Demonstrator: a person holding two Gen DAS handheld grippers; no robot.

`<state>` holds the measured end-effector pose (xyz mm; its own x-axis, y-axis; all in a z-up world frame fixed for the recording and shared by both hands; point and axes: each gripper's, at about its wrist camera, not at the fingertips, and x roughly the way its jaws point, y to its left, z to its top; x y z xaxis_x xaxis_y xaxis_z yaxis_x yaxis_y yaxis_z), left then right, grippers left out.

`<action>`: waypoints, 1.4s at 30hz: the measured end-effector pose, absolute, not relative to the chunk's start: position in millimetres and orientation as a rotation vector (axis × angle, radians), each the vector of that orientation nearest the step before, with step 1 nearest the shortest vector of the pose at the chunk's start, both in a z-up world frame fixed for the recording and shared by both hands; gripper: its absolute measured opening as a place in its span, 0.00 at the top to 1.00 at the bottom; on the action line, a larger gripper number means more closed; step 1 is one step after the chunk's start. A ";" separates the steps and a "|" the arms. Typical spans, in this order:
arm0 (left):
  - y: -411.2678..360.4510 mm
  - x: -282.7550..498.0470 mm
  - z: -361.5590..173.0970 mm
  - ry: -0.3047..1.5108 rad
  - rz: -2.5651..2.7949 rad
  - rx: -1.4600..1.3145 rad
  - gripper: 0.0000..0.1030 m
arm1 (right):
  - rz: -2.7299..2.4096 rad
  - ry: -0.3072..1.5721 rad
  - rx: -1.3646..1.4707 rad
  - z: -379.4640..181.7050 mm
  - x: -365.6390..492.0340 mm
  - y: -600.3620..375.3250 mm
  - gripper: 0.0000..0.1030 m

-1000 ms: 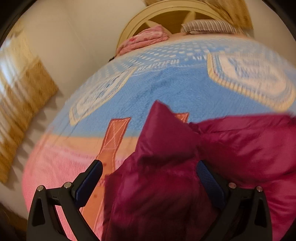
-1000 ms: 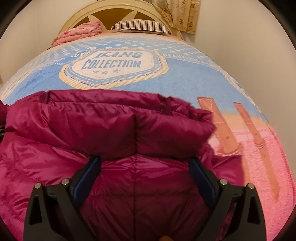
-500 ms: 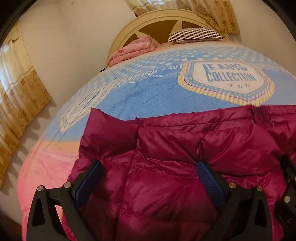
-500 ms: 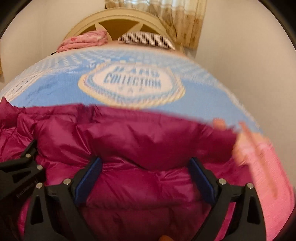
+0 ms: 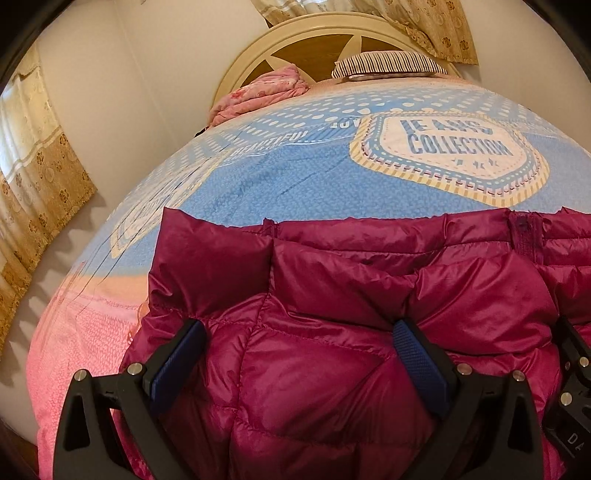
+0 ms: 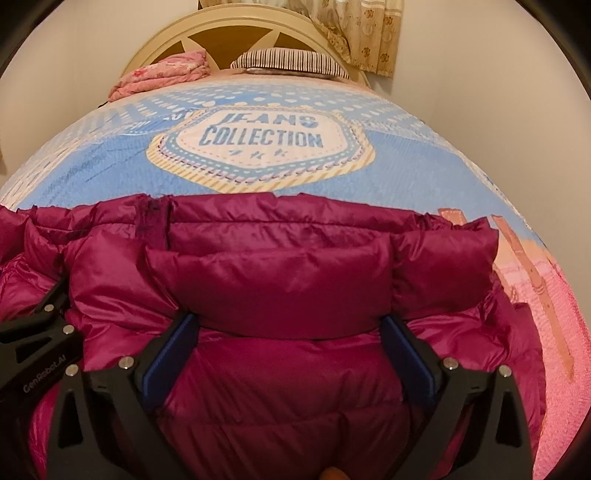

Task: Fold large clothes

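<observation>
The puffy jacket [image 6: 280, 280] on the bed [image 6: 406, 155] looks light, soft and slippery, best pinched at seams; left gripper [image 5: 299, 354] and right gripper [image 6: 291, 347] both stand apart over it.

Beyond the jacket [image 6: 280, 266] the bedspread [image 6: 406, 158] lies bare — pillow [image 6: 291, 61] and pink bundle [image 6: 162, 72] (far end) crowd the headboard [image 6: 236, 33].

My left wrist camera sits low over magenta jacket [image 5: 332, 332], close, looks along my left gripper [image 5: 299, 362] toward headboard [image 5: 317, 44]. My right wrist camera does same past right gripper [image 6: 288, 350], shifted rightward. Both share "JEANS COLLECTION" bedspread [image 6: 258, 136], striped pillow [image 5: 388, 64] (each view catches other gripper at edge).
</observation>
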<state>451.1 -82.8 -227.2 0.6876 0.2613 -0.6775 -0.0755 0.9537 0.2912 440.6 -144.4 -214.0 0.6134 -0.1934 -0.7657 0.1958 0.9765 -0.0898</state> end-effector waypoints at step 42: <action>28.1 344.2 -234.2 0.902 0.053 0.004 0.02 | -0.136 0.860 -0.095 -215.3 350.6 -100.8 0.00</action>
